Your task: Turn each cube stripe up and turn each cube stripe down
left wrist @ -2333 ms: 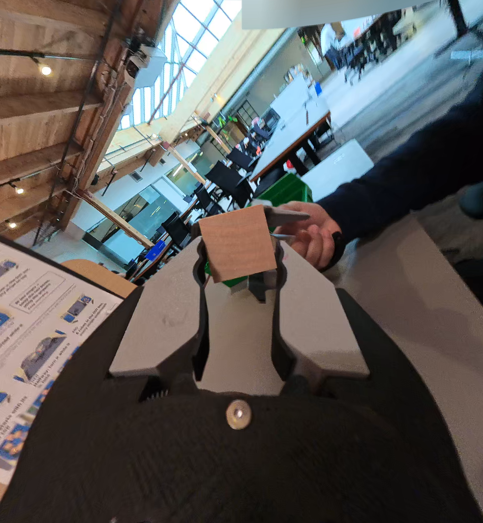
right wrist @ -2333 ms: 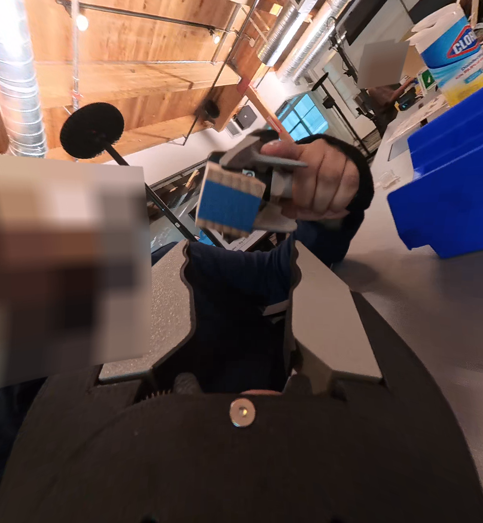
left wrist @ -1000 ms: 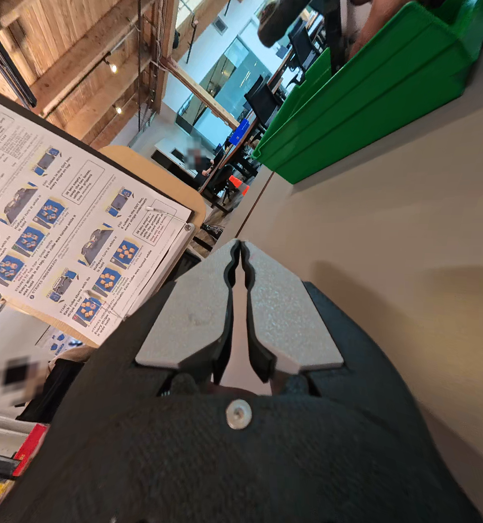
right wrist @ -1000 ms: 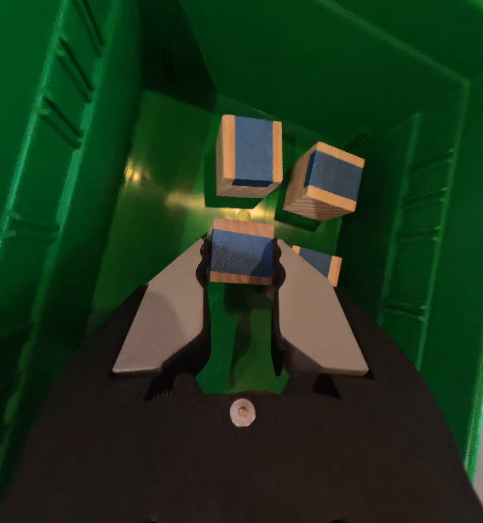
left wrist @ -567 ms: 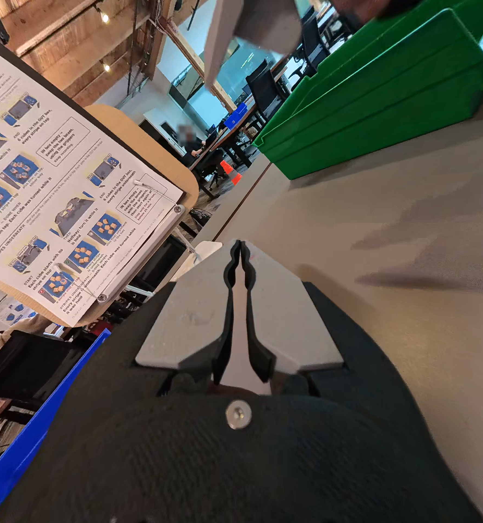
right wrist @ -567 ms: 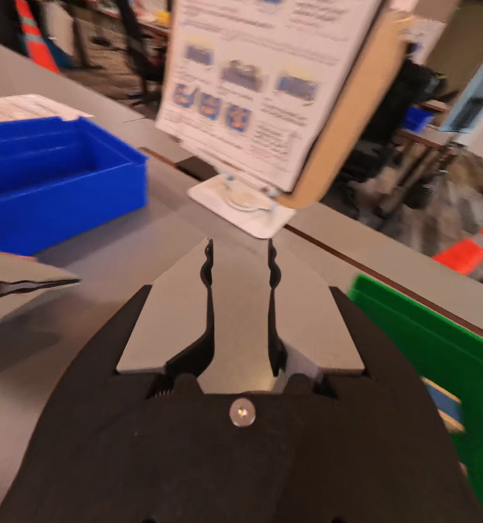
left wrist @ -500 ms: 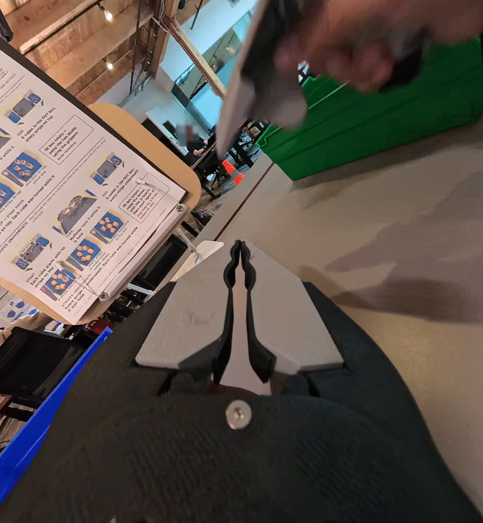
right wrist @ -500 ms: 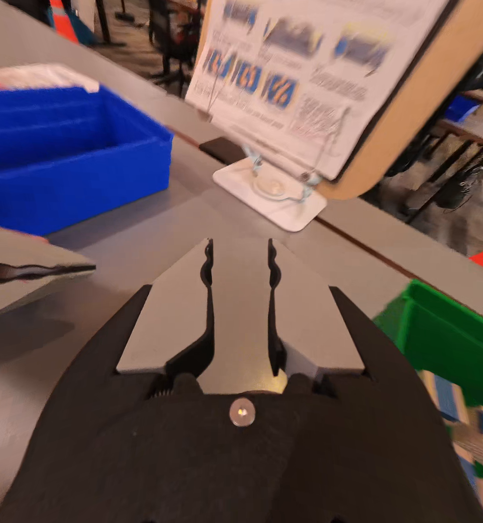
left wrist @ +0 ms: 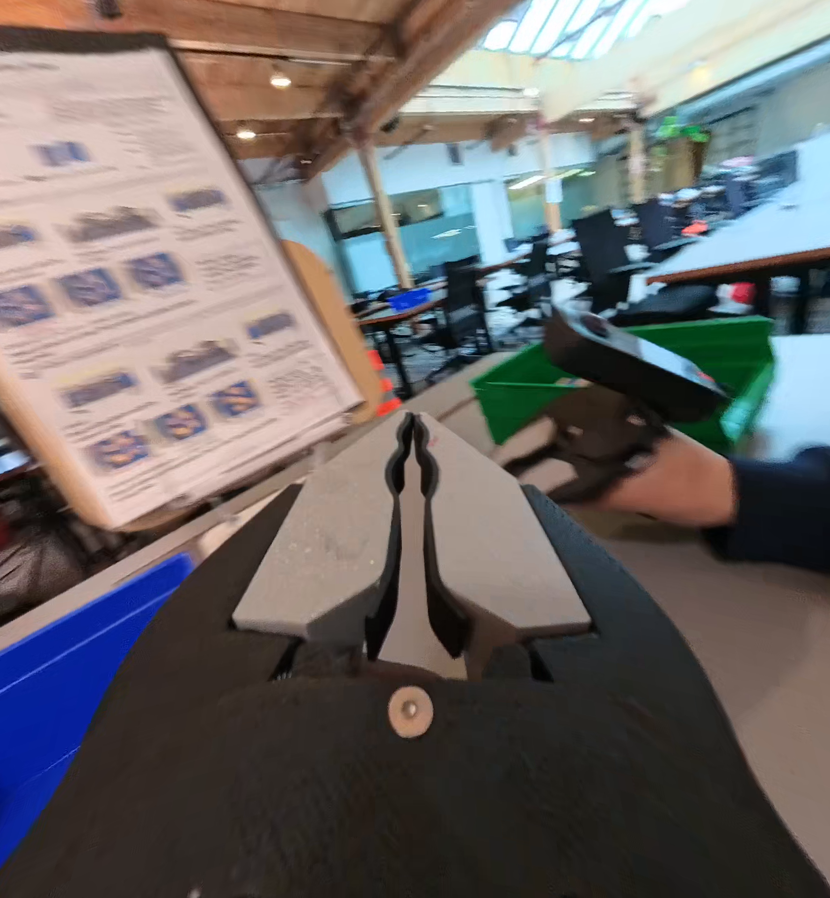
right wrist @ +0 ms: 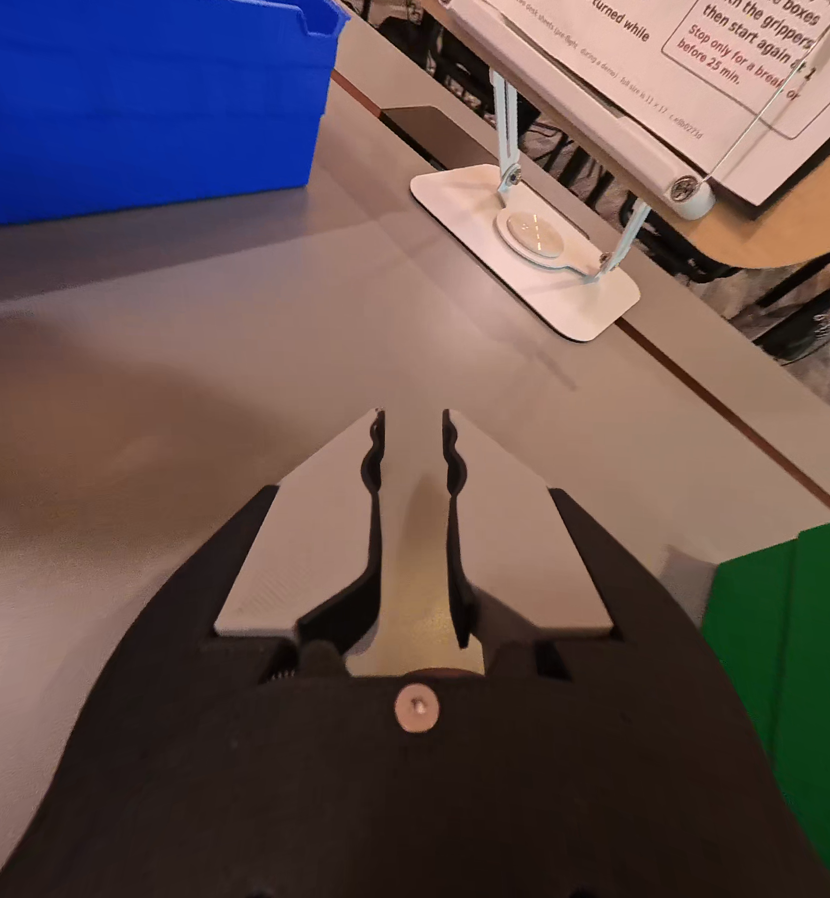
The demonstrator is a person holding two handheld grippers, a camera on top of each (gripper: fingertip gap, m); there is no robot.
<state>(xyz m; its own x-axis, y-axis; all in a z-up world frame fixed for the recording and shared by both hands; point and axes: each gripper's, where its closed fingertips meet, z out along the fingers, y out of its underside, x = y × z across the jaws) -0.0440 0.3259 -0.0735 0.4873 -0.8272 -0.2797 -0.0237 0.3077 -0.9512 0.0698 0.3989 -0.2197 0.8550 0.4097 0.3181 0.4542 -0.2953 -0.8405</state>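
Jaws pressed together and empty on the left gripper; jaws apart with nothing between them on the right gripper, which hovers over the bare grey worktop. No striped cube shows in either view. A blue plastic bin sits toward the far left corner, a green plastic bin at the right edge. Between them stands a white-footed stand bearing a printed instruction sheet with black and red writing.
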